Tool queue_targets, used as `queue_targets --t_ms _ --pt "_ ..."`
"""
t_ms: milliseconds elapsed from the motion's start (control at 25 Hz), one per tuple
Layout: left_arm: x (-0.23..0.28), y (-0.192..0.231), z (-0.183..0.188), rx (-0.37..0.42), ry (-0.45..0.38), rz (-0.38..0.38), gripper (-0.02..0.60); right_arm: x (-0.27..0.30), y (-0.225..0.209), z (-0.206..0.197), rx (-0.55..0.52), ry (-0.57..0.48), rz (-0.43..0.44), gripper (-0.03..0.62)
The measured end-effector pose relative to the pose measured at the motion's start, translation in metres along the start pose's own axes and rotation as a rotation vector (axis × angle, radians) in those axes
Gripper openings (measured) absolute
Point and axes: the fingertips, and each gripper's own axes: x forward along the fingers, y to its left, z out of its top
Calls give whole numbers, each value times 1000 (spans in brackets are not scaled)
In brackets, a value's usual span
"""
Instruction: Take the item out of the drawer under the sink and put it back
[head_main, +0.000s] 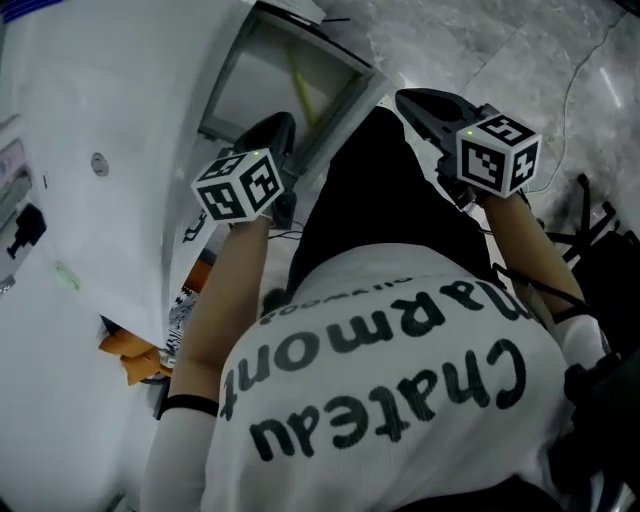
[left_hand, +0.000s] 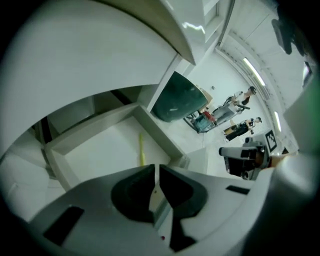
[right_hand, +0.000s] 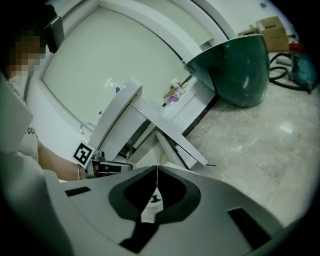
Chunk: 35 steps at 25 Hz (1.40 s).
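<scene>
Low at centre of the left gripper view, the left gripper (left_hand: 156, 169) has its jaws pressed together on nothing. Just above them, a thin yellow stick-shaped item (left_hand: 141, 148) lies inside the open white drawer (left_hand: 92, 125). The right gripper (right_hand: 157, 170), at the head view's upper right, is likewise closed and empty.

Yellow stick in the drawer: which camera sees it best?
The left gripper view: it looks into the open drawer, with the yellow stick lying on its white floor. The head view catches only a thin bit. The right gripper view doesn't show it.
</scene>
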Motion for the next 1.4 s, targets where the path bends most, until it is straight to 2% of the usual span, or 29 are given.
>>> queue_targets --t_ms 240,360,440,640,840,1040,1160,1280,1400 --pt "31 16 1 48 95 73 13 -34 -37 -27 157 -94 -116 12" --pt "44 25 1 74 135 120 120 -45 -44 -42 209 -126 -153 12" --pt "53 30 2 89 163 145 135 -51 -50 -52 254 -148 -175 12" --pt "72 42 -4 127 212 241 135 -67 -72 -71 324 -168 -201 12" --pt "88 49 -2 142 245 262 137 -71 -79 -87 392 -182 -220 12" --pt "100 45 0 134 263 347 135 -83 -96 -92 423 -192 -233 12" --pt "98 49 -1 172 285 387 131 -81 -97 -95 441 -197 -233 12" --pt "96 53 0 190 292 436 92 -79 -98 -95 450 -195 -226 12" --pt "97 53 -1 208 292 447 91 -81 -102 -94 453 -192 -222 12"
